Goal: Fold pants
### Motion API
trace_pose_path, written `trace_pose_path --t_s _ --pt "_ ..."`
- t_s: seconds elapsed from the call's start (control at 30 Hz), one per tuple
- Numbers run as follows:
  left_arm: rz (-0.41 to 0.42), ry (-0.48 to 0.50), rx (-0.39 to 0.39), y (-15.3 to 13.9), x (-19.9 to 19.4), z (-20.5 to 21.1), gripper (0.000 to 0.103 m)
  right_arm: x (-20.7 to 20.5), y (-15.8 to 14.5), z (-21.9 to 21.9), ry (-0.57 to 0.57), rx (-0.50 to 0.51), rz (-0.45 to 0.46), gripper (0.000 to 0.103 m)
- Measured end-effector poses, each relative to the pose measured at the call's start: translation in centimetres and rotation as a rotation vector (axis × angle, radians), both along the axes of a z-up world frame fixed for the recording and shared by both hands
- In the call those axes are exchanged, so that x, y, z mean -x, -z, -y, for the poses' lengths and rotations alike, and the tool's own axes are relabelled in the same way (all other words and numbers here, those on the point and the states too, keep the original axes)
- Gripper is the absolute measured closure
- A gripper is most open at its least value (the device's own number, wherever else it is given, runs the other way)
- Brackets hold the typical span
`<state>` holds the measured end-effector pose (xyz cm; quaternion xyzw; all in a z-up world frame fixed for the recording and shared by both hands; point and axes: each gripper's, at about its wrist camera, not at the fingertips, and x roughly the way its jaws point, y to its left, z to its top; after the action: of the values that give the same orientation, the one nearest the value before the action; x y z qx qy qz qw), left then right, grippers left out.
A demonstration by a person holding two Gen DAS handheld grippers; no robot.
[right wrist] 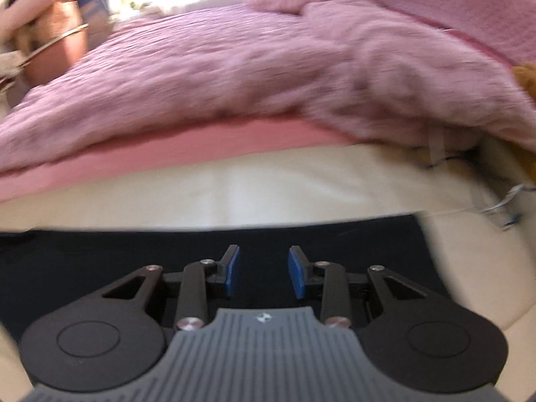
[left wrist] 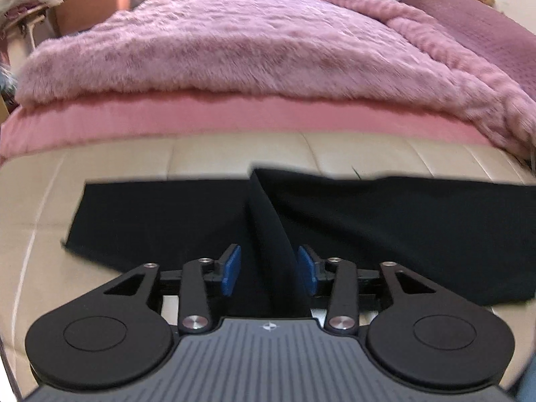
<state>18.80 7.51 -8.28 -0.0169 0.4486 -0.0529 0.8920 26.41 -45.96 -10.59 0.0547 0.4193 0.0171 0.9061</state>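
Note:
Black pants (left wrist: pixel 385 231) lie spread flat across a cream padded bench (left wrist: pixel 207 157) at the foot of a bed. A raised fold of the black cloth (left wrist: pixel 268 221) runs toward me, straight between the blue pads (left wrist: pixel 231 269) of my left gripper (left wrist: pixel 269 269). Its jaws stand apart and I see no pad pressing the cloth. In the right wrist view the pants (right wrist: pixel 83 268) lie flat beneath my right gripper (right wrist: pixel 264 273), close to the cloth's right end. Its blue pads (right wrist: pixel 296 274) are parted with nothing raised between them.
Beyond the bench a fluffy pink blanket (left wrist: pixel 241 43) covers the bed over a pink sheet (left wrist: pixel 201 120). A purple pillow (left wrist: pixel 475 30) lies far right and a brown tub (left wrist: pixel 97 3) stands far left. A brown plush toy (right wrist: pixel 526 80) sits at the right edge.

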Motion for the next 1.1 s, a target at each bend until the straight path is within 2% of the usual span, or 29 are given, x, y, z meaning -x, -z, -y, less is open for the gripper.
trace_pose_path --t_s 0.1,0.23,0.4,0.43,0.47,0.5,0.53,0.57,0.67,0.87,0.97,1.1 --pt "-0.028 0.022 -0.009 0.8 2.4 0.7 0.047 1.5 0.6 -6.0 -0.101 -0.04 -0.029 0.073" --pt "-0.052 0.03 -0.046 2.3 4.6 2.0 0.04 3.5 1.9 -13.4 -0.216 -0.022 -0.05 0.072" --pt "-0.069 0.03 -0.129 4.6 6.0 3.5 0.038 5.0 3.8 -19.2 -0.262 -0.011 -0.08 0.071" --pt "-0.066 0.03 -0.141 4.8 6.3 3.6 0.047 5.1 4.1 -19.8 -0.261 -0.016 -0.089 0.071" --pt "-0.059 0.031 -0.143 4.9 6.4 3.6 0.065 5.0 4.4 -20.2 -0.258 -0.017 -0.1 0.071" --pt "-0.062 0.039 -0.132 5.1 6.4 3.6 0.078 5.1 4.7 -20.7 -0.254 -0.012 -0.112 0.071" --pt "-0.067 0.04 -0.122 5.1 6.3 3.5 0.098 5.2 4.9 -21.2 -0.254 0.002 -0.112 0.069" --pt "-0.061 0.033 -0.108 4.9 6.3 3.2 0.1 5.3 4.9 -21.5 -0.259 0.018 -0.107 0.069" --pt "0.009 -0.014 -0.067 3.4 6.8 1.5 0.101 5.3 5.0 -22.6 -0.279 0.063 -0.105 0.067" --pt "0.141 -0.144 0.03 -3.7 5.0 -5.4 0.101 5.0 4.7 -21.6 -0.261 0.093 -0.105 0.066" --pt "0.149 -0.162 0.051 -7.0 2.5 -8.6 0.101 4.7 4.6 -21.2 -0.239 0.09 -0.096 0.066" --pt "0.101 -0.188 0.056 -10.1 -2.2 -12.3 0.101 4.6 4.4 -20.4 -0.214 0.082 -0.084 0.066"
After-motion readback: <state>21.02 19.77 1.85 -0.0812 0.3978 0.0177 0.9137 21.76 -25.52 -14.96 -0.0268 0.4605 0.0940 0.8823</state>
